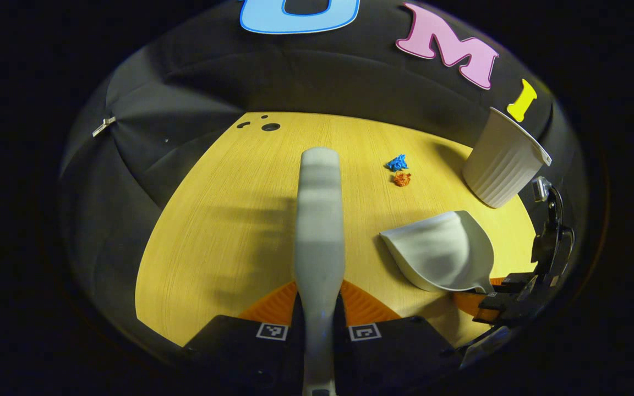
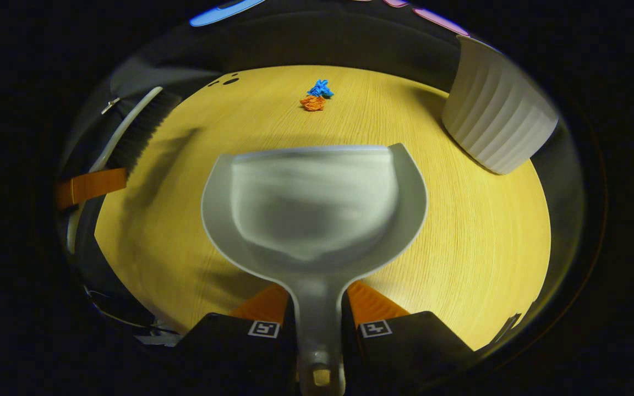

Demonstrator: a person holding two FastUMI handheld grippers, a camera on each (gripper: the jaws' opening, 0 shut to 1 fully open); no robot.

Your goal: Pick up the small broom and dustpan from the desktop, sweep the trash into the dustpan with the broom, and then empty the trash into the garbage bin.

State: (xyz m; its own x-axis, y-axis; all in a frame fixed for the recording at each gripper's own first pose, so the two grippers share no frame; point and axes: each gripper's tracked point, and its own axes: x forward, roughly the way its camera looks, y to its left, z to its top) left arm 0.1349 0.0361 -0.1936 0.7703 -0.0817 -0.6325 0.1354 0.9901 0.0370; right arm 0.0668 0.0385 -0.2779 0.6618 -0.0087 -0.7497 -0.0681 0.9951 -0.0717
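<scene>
In the left gripper view we see the left hand-held gripper [image 1: 320, 308] clamped on the handle of the small broom [image 1: 320, 220], whose grey back runs straight ahead of us above the wooden tabletop [image 1: 212, 220]. To its right in that view, the dustpan [image 1: 443, 250] is held off the surface by the right hand-held gripper [image 1: 501, 300], its open mouth turned towards the far left. In the right gripper view we find the right hand-held gripper [image 2: 317, 316] closed on the dustpan [image 2: 311, 203] handle, both fingers pressing against it, with the scoop pointing forward. Ahead of it lie two bits of trash, a blue scrap [image 2: 321, 88] touching an orange scrap [image 2: 312, 103], near the far side of the tabletop [image 2: 487, 236]. The white ribbed garbage bin [image 2: 496, 121] stands at the right, well apart from the scraps. At the left edge of that view we see the broom [image 2: 138, 129] bristles and the left hand-held gripper [image 2: 91, 187].
</scene>
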